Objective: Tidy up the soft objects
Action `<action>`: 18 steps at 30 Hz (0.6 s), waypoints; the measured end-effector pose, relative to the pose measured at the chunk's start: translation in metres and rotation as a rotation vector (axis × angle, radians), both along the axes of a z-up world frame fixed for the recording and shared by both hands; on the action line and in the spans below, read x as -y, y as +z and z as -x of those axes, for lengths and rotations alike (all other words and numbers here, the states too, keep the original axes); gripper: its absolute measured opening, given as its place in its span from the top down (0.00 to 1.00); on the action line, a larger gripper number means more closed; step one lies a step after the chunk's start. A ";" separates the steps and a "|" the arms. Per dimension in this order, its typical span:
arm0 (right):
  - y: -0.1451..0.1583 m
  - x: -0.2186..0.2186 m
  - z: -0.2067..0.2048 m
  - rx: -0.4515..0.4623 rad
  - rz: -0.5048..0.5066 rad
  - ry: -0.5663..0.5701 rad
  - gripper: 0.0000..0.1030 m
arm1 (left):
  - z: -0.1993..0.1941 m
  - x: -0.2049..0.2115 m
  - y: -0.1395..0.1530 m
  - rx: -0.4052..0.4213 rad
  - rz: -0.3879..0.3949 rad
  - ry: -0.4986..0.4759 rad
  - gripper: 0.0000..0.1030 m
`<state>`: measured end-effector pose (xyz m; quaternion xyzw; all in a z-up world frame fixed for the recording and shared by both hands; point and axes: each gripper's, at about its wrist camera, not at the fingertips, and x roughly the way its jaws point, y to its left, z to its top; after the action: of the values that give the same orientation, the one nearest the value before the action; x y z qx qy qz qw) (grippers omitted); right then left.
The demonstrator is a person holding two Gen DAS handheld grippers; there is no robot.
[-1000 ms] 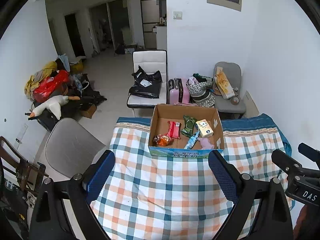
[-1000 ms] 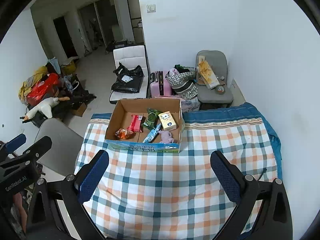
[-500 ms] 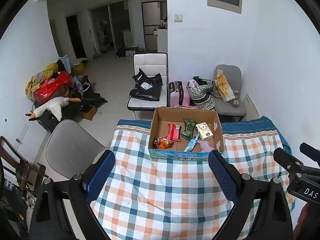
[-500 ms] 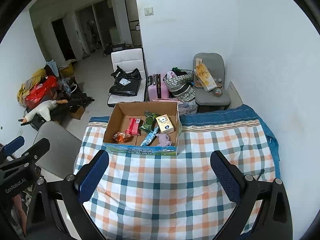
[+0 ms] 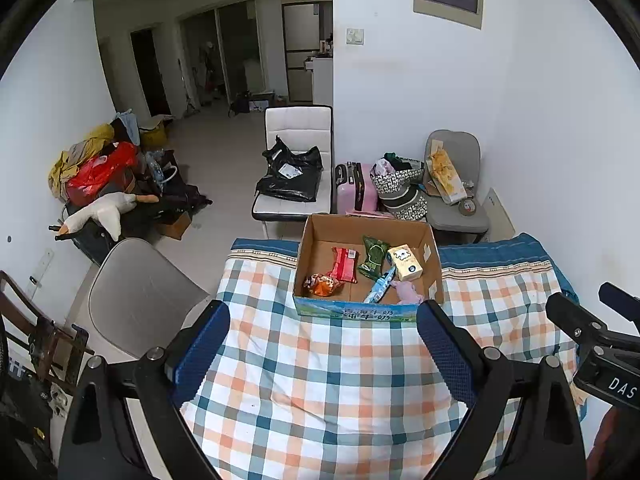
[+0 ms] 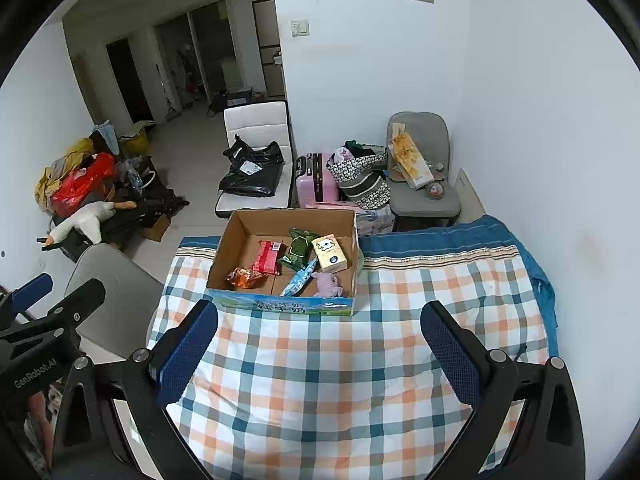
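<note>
Both grippers were held high above the table, tilted down toward it, and neither touched anything. The left gripper [image 5: 322, 340] filled the bottom of its own frame with its blue-padded fingers [image 5: 202, 348] spread wide apart and nothing between them; the right gripper [image 6: 318, 338] showed the same in its view — pads apart, only the checked tablecloth [image 6: 340, 380] beneath the gap. Each tool also appeared at the edge of the other's frame: the right one at the lower right of the left wrist view, its black body marked "DAS" before the frame cut the word off, and the left one at the lower left of the right wrist view, marked "GenRobot.AI".

The cardboard box [image 5: 316, 232] sat on the cloth at the centre of both frames, beyond the fingertips and well apart from them. Inside lay a pink plush toy [image 5: 406, 290] in the near right corner, beside a blue packet [image 5: 380, 284], with a cream tissue pack [image 5: 405, 263], a green packet [image 5: 374, 256], a red packet [image 5: 345, 264] and an orange snack bag [image 5: 322, 284]. The box's blue-green front panel carried printed characters too small to read.
</note>
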<state>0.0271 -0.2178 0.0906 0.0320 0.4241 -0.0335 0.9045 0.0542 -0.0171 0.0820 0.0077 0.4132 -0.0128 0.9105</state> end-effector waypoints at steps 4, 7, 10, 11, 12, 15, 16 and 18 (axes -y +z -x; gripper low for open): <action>0.000 -0.001 0.000 0.004 0.003 0.001 0.00 | 0.001 0.000 0.001 -0.002 0.000 -0.003 0.07; 0.001 -0.001 0.000 0.005 0.004 -0.002 0.00 | 0.000 0.000 0.001 0.000 0.003 0.002 0.07; 0.003 -0.001 -0.001 0.008 0.005 -0.001 0.00 | 0.001 0.000 0.000 0.000 0.000 -0.001 0.07; 0.003 -0.001 -0.001 0.008 0.006 -0.001 0.00 | 0.001 0.000 0.001 0.000 -0.001 -0.001 0.07; 0.004 0.000 -0.002 0.008 0.004 0.001 0.00 | 0.001 -0.001 0.000 0.000 -0.001 -0.002 0.07; 0.004 0.000 -0.002 0.008 0.004 0.000 0.00 | 0.001 -0.001 0.000 0.000 0.000 -0.001 0.07; 0.004 -0.001 -0.002 0.008 0.003 0.001 0.00 | 0.001 -0.001 0.001 0.000 0.000 -0.001 0.07; 0.006 0.000 -0.003 0.009 0.007 0.001 0.00 | 0.001 -0.001 0.000 0.000 0.002 0.000 0.07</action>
<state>0.0302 -0.2173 0.0961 0.0286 0.4199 -0.0346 0.9065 0.0532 -0.0158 0.0822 0.0066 0.4132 -0.0131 0.9105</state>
